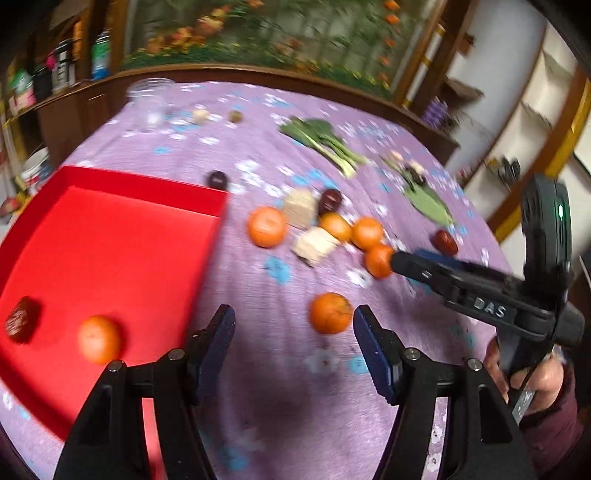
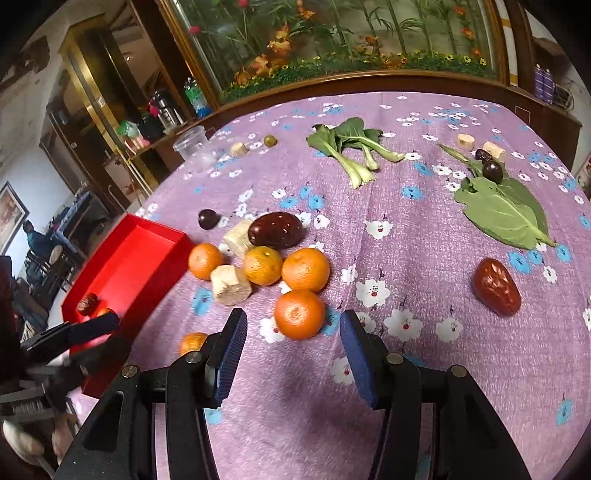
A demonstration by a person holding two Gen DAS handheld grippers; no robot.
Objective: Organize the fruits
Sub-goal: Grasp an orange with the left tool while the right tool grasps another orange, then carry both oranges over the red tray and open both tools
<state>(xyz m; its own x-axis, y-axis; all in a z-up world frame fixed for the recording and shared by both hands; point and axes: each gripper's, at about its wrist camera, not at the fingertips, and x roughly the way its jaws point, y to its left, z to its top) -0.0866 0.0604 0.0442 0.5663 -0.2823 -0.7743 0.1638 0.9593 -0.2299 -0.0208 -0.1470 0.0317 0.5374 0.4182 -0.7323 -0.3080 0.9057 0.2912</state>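
We see both grippers empty: left gripper jaws apart beside the red tray, which holds one orange and a red date. Right gripper gapes just short of the nearest orange; five oranges sit loose on the purple cloth.

A table under a purple floral cloth, a dark wooden sideboard behind it, above that a glazed flower painting, shelves stood at left.
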